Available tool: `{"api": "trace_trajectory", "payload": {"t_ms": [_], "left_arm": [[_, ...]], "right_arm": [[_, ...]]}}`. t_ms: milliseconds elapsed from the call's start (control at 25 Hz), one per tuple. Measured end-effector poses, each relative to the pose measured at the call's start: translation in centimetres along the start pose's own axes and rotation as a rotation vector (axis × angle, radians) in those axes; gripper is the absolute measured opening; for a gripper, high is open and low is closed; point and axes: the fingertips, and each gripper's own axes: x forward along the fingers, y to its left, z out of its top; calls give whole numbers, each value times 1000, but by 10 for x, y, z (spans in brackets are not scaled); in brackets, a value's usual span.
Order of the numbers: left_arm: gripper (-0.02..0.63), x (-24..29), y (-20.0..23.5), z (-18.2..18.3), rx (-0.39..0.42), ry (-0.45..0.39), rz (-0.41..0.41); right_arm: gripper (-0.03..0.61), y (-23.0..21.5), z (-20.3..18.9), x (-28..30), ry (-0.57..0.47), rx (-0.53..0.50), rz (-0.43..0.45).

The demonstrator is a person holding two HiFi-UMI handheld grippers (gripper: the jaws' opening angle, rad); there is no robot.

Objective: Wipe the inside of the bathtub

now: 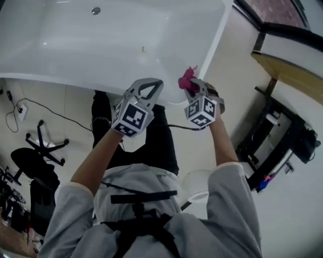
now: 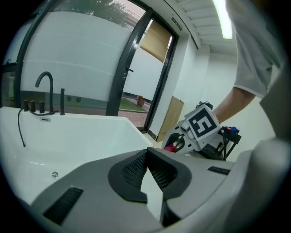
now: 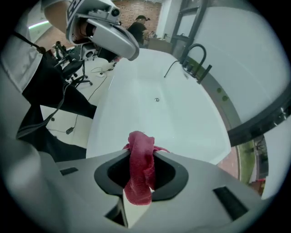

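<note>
Head view: stands at the near rim of the white bathtub [image 1: 212,45], both arms out, with the left gripper [image 1: 151,84] and right gripper [image 1: 196,86] side by side just over its edge. Grips a pink cloth [image 1: 187,78] in the right one, the bunched end poking out above the rim near the tub's corner. Shows the drain [image 1: 96,10] at the far end of the basin, an office chair [image 1: 43,146] and a trailing cable [image 1: 50,113] on the floor to the left, and a black rack [image 1: 275,146] to the right.

Left gripper view: presents the jaws closed tip to tip, with nothing between them. Looks across the tub's interior toward a black faucet [image 2: 45,86] on the far ledge, in front of tall glazing. Catches the right gripper just beside, marker cube facing out, a scrap of cloth visible at its jaws.

Right gripper view: clamps the cloth between jaws drawn in tight on it, one fold standing up past the tips and a tail hanging back toward the camera. Looks down the length of the tub, with the cloth above the near end and clear of the basin. Takes in the left gripper at upper left, on the floor side of the rim.
</note>
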Motion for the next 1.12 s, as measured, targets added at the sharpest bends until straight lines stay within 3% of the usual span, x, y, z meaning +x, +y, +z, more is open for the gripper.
{"api": "trace_trajectory", "payload": {"t_ms": [320, 680, 1120], "left_arm": [[6, 62, 15, -46, -35, 11, 7], [6, 89, 42, -73, -78, 26, 23], [6, 112, 48, -99, -92, 65, -1]], "right_arm": [[100, -9, -24, 73, 204, -235, 194], [100, 0, -36, 108, 376, -353, 334], [98, 8, -70, 126, 544, -453, 417]]}}
